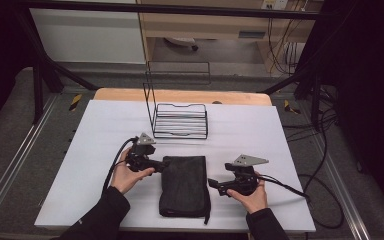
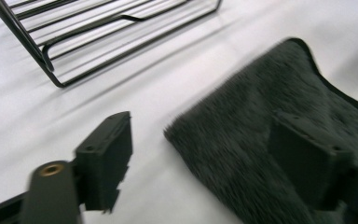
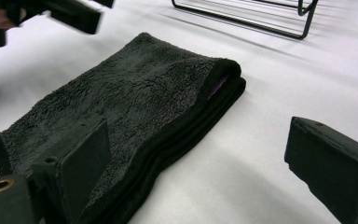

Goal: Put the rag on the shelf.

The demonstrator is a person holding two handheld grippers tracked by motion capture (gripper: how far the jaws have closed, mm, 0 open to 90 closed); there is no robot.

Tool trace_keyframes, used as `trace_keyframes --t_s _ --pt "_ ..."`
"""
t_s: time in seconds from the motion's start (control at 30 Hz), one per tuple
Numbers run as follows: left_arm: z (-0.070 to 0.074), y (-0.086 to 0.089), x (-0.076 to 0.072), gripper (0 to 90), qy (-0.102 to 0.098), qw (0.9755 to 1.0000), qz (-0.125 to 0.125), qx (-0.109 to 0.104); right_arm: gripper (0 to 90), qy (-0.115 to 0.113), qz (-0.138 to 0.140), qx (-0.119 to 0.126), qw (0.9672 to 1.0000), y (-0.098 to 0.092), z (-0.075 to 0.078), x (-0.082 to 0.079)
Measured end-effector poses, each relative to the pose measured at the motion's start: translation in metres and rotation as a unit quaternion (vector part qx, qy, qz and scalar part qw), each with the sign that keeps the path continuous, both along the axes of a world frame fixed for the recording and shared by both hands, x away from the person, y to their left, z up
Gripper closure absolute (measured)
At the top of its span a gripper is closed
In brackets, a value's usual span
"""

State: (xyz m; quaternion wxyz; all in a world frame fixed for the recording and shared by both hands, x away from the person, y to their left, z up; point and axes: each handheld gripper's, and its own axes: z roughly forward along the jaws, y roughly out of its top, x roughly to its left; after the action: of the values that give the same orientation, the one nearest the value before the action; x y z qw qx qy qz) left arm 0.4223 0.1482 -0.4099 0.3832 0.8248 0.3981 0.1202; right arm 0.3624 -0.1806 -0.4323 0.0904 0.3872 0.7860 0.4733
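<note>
folded towel (image 1: 185,186) long axis 12–6 | at 3 o'clock of left gripper (image 1: 156,164), nearer, agape, empty | at 9 o'clock of right gripper (image 1: 215,186), agape, empty

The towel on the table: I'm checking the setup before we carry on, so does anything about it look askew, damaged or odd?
Nothing stands out. The black towel lies folded flat on the white table, edges stacked fairly evenly, a trace of purple showing inside the fold. The wire rack stands upright behind it, apart from it.
</note>
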Motion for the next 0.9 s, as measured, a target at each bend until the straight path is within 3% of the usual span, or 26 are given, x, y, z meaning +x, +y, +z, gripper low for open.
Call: trace_keyframes --t_s 0.23,0.3,0.53,0.9 --pt "-0.02 -0.006 0.012 42.1 0.027 0.9995 0.007 0.012 6.7 0.004 -0.004 -0.009 0.9999 0.001 -0.002 0.001" --pt "-0.026 -0.006 0.014 46.3 0.047 0.9987 0.003 0.021 6.7 0.005 -0.003 -0.01 0.9999 0.002 -0.003 0.001" --pt "-0.035 -0.003 0.015 56.7 0.068 0.9975 0.0 -0.017 6.3 0.009 -0.005 -0.009 0.9999 0.002 -0.003 0.003" --pt "-0.035 -0.007 0.011 75.1 0.077 0.9968 -0.001 -0.021 2.2 0.01 -0.017 0.003 0.9998 0.007 0.005 0.018"
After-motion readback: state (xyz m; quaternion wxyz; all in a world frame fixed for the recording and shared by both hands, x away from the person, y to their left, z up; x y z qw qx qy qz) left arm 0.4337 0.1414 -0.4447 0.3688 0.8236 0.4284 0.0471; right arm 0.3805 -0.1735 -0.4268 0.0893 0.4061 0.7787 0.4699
